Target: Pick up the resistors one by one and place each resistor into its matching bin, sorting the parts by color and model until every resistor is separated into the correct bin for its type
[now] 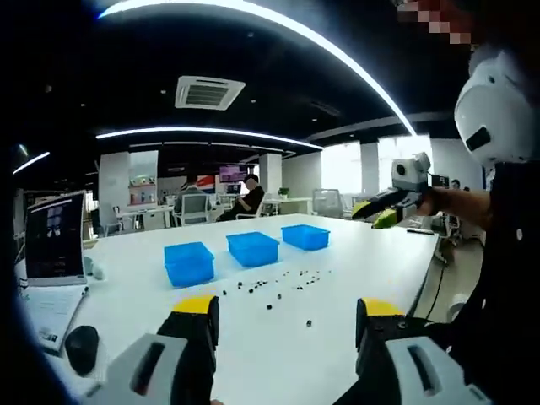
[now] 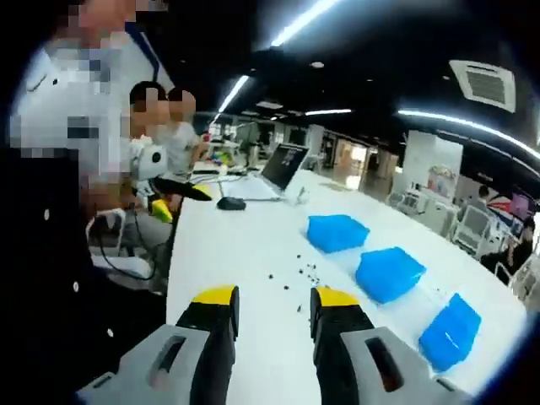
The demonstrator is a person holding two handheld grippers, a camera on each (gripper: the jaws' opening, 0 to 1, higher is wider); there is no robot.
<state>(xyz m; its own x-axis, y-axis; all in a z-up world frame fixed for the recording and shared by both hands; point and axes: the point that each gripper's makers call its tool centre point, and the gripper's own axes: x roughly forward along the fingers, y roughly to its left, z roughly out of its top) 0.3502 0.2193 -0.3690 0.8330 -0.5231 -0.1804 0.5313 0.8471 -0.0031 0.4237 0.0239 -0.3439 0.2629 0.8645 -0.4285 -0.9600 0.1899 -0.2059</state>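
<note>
Bare table (image 1: 337,253) surrounds the resistors (image 1: 274,287); bins (image 1: 253,248) beyond.

Your left gripper (image 1: 287,316) is held above the table with its two yellow-tipped jaws spread wide apart and nothing between them. Your right gripper (image 2: 274,299) also hangs in the air, its jaws parted by a narrower gap and empty. In the left gripper view your right gripper (image 1: 384,207) is raised at the right, level with your arm.
</note>
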